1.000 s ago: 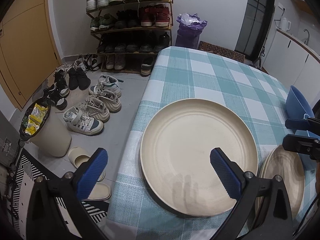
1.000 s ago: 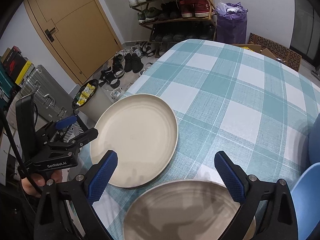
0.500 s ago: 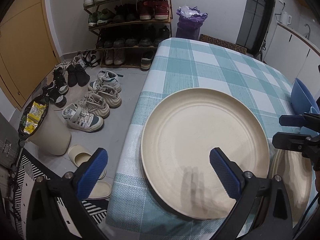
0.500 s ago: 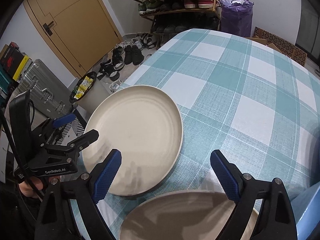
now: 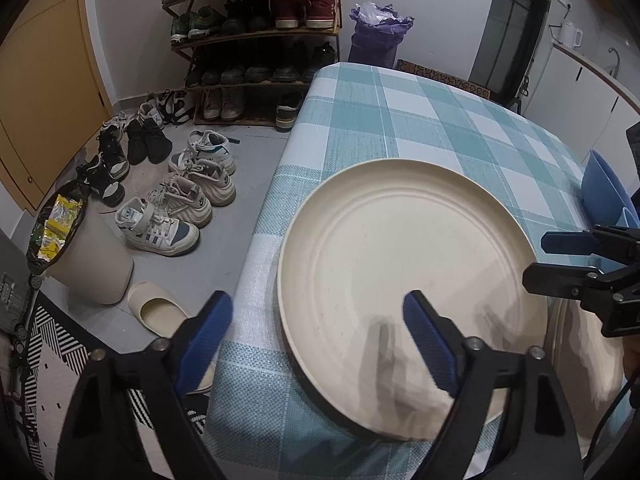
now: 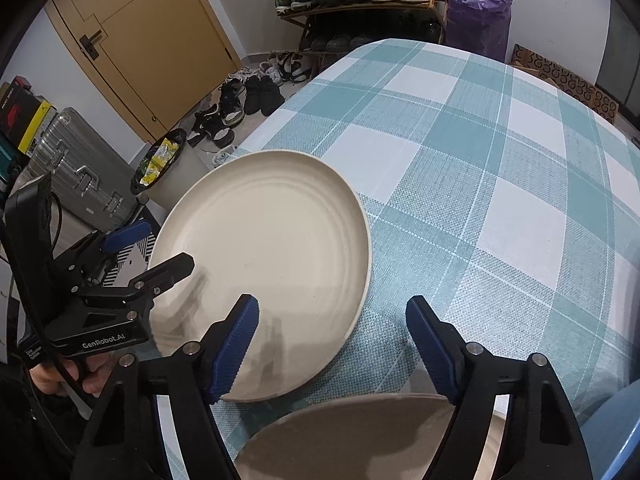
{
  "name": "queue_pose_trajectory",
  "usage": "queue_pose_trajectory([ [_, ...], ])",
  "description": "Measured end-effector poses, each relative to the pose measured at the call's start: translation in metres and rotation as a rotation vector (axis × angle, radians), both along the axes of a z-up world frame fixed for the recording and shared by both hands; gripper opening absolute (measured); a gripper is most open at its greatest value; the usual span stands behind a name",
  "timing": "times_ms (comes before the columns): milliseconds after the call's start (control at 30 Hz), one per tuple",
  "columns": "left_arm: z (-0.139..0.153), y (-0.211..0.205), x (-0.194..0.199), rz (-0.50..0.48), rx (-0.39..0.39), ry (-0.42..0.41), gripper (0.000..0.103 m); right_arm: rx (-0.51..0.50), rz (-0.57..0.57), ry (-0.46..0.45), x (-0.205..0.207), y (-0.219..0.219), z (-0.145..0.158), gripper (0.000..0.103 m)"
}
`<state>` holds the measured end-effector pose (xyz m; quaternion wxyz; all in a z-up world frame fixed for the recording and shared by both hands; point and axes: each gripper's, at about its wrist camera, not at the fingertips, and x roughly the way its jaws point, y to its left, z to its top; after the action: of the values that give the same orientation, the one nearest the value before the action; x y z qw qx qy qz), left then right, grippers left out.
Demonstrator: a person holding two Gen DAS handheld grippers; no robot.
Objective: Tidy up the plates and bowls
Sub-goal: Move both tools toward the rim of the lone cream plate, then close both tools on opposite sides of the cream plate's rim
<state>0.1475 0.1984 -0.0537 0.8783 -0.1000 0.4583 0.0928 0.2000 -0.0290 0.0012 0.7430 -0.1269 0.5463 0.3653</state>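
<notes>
- A large cream plate [image 5: 408,276] lies flat on the surface [image 5: 400,120], which wears a teal-and-white checked cloth, near the edge that faces the shoe rack [image 5: 256,40].
- The left gripper [image 5: 316,336] hovers over the near rim of this plate, its blue-padded fingers [image 5: 428,344] spread wide and holding nothing.
- In the right wrist view the left gripper [image 6: 136,252] shows at the plate's [image 6: 264,256] left rim, one finger above the rim; whether it touches the rim I cannot tell.
- The right gripper [image 6: 332,344] has its fingers [image 6: 236,340] spread apart too, empty, above the gap between the cream plate and a second plate [image 6: 352,436].
- That second plate sits just beside the first, closer to the camera.
- Blue bowls [image 5: 604,192] stand at the surface's right side.
- Sneakers [image 5: 172,220] and a bin [image 5: 84,256] sit on the floor.
</notes>
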Motion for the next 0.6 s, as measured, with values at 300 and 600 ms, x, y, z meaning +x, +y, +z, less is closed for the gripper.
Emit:
queue_pose_trajectory([
  [300, -0.0084, -0.0021, 0.0012, -0.022, -0.026, 0.028, 0.054, -0.011, 0.012, 0.004, -0.001, 0.005, -0.0075, 0.065],
  [600, -0.0075, -0.0007, -0.0026, -0.024, -0.025, 0.025, 0.037, -0.017, 0.03, 0.001, -0.0055, 0.0073, -0.0086, 0.049],
])
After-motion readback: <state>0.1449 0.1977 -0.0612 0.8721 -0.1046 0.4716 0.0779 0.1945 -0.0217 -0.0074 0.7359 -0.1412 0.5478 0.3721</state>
